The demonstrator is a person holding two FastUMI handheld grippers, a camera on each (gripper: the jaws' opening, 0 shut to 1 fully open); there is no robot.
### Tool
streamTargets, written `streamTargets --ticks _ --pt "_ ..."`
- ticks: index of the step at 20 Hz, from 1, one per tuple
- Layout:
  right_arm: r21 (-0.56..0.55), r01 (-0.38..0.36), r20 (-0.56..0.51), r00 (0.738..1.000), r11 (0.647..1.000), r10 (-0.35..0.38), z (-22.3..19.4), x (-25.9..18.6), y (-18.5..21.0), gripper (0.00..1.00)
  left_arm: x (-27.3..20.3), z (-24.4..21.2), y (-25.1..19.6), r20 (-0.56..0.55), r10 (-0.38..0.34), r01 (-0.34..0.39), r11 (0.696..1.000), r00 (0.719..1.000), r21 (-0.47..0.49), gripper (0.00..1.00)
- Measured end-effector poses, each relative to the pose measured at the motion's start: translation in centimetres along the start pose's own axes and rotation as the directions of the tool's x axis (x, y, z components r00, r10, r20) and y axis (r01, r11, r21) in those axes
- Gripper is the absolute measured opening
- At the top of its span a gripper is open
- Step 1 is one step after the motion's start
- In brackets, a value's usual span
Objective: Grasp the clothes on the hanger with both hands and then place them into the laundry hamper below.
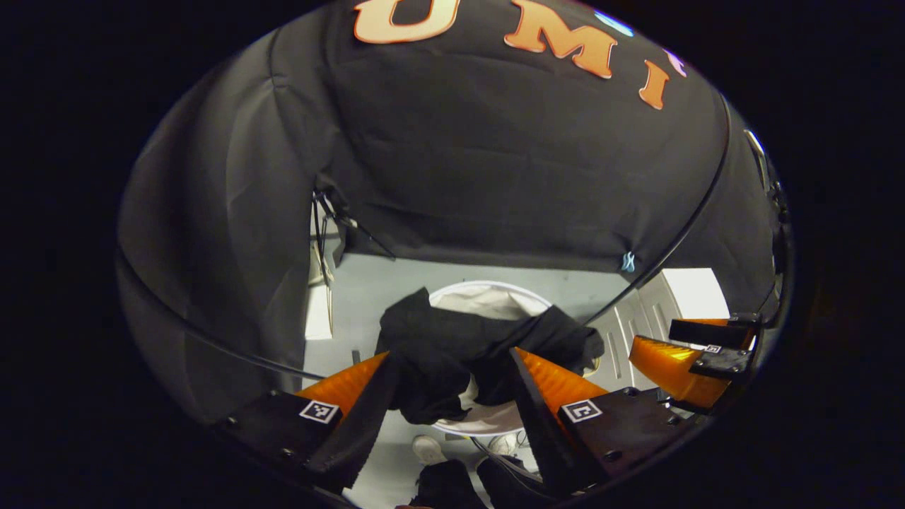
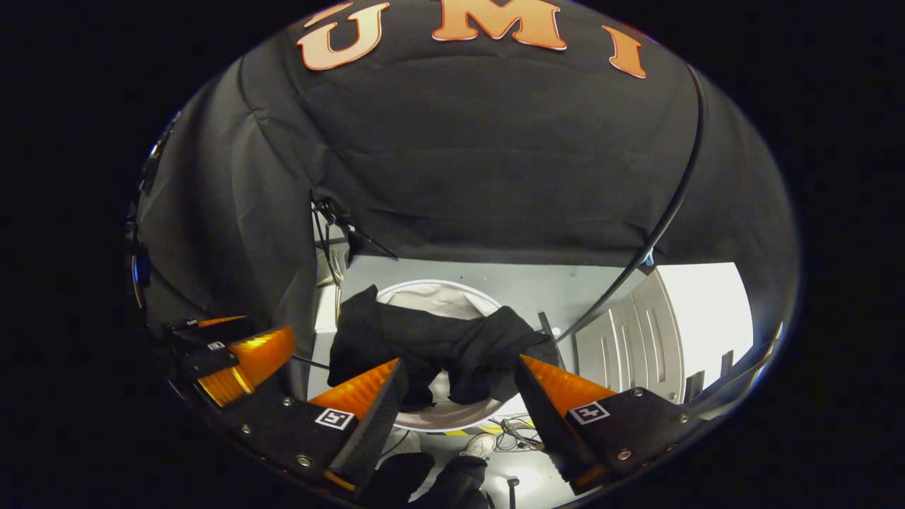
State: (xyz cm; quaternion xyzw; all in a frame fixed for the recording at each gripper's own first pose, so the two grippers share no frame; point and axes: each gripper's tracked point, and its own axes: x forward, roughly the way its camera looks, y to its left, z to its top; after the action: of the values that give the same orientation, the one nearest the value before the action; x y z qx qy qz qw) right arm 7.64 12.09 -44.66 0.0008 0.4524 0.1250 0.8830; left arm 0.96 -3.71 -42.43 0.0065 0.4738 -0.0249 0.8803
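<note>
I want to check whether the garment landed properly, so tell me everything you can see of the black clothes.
The black clothes look like soft, matte fabric, crumpled into folds. They lie draped across the round hamper, whose pale lining shows behind and below them. One corner sticks up at the left; another part spills over the right rim, and a flap hangs down in the middle. Both claws look open, above the clothes, and seem not to touch them.

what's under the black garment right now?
The black garment lies draped across the laundry hamper, over its rim on both sides. Pale lining shows behind it and below it. Whatever else sits inside the hamper is covered. Both grippers are open above it.
</note>
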Motion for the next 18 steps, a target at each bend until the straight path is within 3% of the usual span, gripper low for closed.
streamTargets --ticks 4,9,15,18 --pt "-0.021 -0.014 0.117 0.993 1.000 0.016 3.5 -4.9 0.4 0.94 -5.9 5.0 1.0 0.147 0.000 0.005 0.999 0.989 -0.036 0.98" --pt "-0.064 -0.042 0.263 0.963 0.997 0.057 8.1 -12.2 1.8 0.94 -11.4 8.8 2.7 0.308 0.024 -0.011 0.999 0.951 -0.046 0.98" --pt "-0.106 -0.016 0.411 0.910 0.994 0.059 13.4 -20.3 1.0 0.94 -19.8 14.7 6.3 0.500 0.085 -0.063 0.996 0.862 -0.060 0.95" --pt "-0.105 0.019 0.491 0.871 0.994 0.035 15.8 -23.5 -0.1 0.94 -23.2 16.5 7.0 0.564 0.097 -0.065 0.995 0.820 -0.077 0.98"
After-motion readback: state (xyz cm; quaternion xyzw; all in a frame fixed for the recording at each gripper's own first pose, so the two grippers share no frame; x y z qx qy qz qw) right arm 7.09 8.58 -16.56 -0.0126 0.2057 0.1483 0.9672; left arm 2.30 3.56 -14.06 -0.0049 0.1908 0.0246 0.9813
